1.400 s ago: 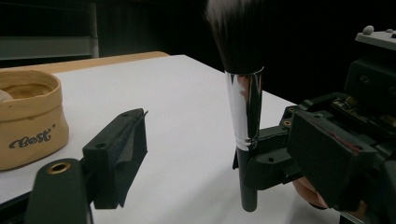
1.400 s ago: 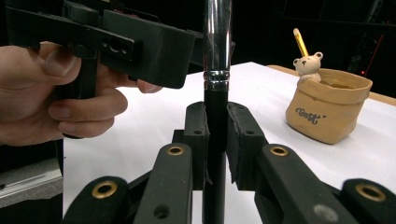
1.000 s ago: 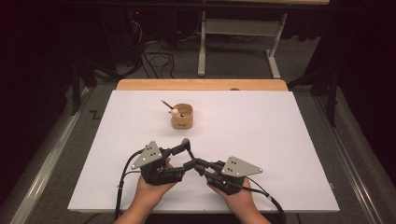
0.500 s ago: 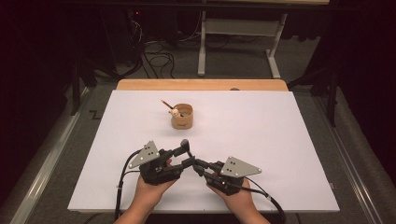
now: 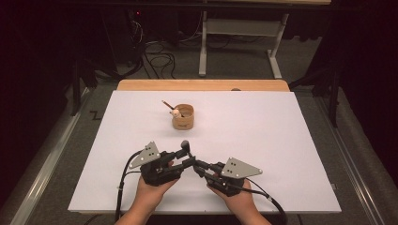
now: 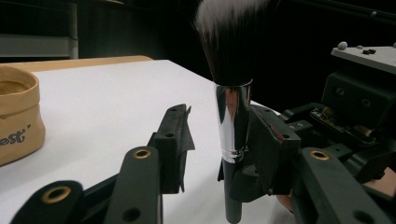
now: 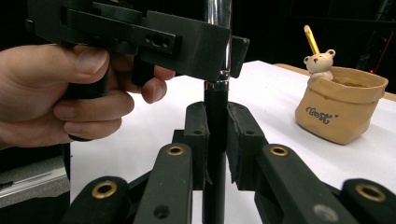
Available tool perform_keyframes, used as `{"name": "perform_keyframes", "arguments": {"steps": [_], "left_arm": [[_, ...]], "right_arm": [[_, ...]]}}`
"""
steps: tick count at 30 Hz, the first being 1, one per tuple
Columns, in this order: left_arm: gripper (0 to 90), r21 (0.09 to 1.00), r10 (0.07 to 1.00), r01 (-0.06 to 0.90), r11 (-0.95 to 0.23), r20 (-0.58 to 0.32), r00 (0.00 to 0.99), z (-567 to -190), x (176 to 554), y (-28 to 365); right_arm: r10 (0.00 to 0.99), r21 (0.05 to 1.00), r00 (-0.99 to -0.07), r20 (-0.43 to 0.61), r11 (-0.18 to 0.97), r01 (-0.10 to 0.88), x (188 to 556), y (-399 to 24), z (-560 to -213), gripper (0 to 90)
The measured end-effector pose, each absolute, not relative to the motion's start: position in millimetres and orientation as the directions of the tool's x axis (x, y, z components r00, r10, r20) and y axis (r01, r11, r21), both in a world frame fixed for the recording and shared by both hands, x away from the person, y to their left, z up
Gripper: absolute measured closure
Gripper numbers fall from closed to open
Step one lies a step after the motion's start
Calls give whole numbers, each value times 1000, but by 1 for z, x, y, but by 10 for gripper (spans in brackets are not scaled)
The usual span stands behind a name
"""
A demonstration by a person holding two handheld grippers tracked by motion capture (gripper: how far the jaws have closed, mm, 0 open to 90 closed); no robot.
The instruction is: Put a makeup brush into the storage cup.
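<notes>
Right hand-held gripper [image 7: 215,135]: pinching the black handle of a makeup brush [image 7: 215,116] between both pads, brush standing upright, bristles up.
Left hand-held gripper [image 6: 217,135]: jaws have just been closing in around the brush's shiny silver ferrule. One pad sits right against the ferrule, the other is a little off it, so it's not a squeeze, more of a loose bracket.
Brush from the left gripper view [image 6: 232,112]: fluffy head, dark at the base and white at the tips, poking up past the top of the view; chrome collar under it, black handle below.
Brush from above [image 5: 186,146]: stands up between the two tools, near the front middle of the table [image 5: 291,140], the dark tuft being the highest bit.
Grippers from above: left one [image 5: 184,157] and right one [image 5: 199,165] meet nose to nose at the brush, each with a grey three-cornered plate on top and a cable trailing back toward the person.
Hands: left hand [image 5: 152,190] and right hand [image 5: 234,197] come in from the near edge; in the right gripper view the fingers [image 7: 88,100] of the left hand are wrapped round its tool's grip.
Pouch-shaped cup [image 5: 183,117]: tan, looks like a little folded paper bag with "Best" lettered on it, well apart from the brush toward the far side of the table.
Inside the cup: small bear figure [image 7: 320,65] peeking over the rim, with a yellow-orange stick [image 7: 311,39] leaning out behind it.
Table top: white sheet over a wooden board.
</notes>
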State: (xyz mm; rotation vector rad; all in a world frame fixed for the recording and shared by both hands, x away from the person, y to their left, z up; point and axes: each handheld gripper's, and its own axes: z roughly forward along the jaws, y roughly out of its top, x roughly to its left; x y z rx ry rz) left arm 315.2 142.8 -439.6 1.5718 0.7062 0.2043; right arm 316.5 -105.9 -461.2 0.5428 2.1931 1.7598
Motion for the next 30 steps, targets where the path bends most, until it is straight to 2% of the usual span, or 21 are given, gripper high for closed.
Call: {"name": "perform_keyframes", "arguments": {"steps": [19,30], "left_arm": [[746,947,507,318,41,-294,810,-442,316,143],[763,951,498,306,42,-286,819,-442,315,143]], "right_arm": [[450,973,-893,17,197,118,317,-105,-462,805],[454,975,-891,8,193,107,316,-105,-462,803]]}}
